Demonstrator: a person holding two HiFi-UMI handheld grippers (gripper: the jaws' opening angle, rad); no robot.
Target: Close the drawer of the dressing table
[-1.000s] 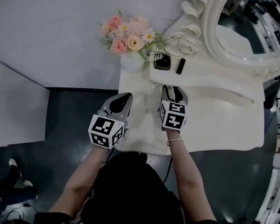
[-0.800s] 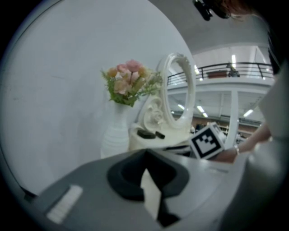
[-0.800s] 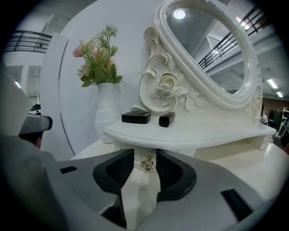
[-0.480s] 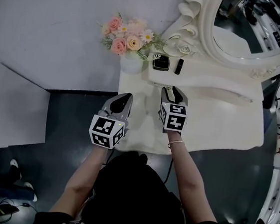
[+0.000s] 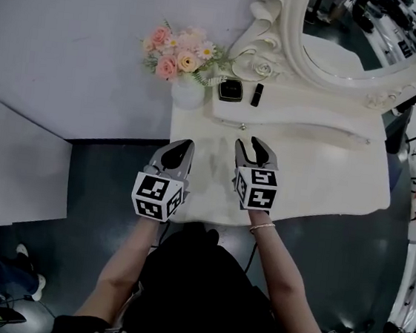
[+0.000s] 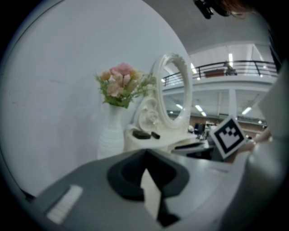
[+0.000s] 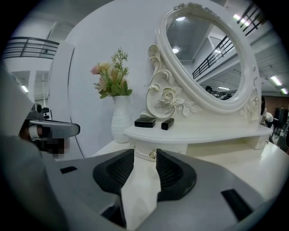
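The white dressing table carries a raised shelf under an oval mirror. In the right gripper view the small drawer front with its round knob sits tucked under the shelf's edge and looks pushed in. My right gripper hovers over the tabletop just short of that shelf; its jaws stand apart with nothing between them. My left gripper hangs over the table's left part, its tips together and empty.
A white vase of pink flowers stands at the table's back left corner. A black compact and a black tube lie on the shelf. Dark floor lies left of and below the table's front edge.
My right gripper has drawn back a little from the shelf and its jaws have spread wider. The left gripper has barely moved.
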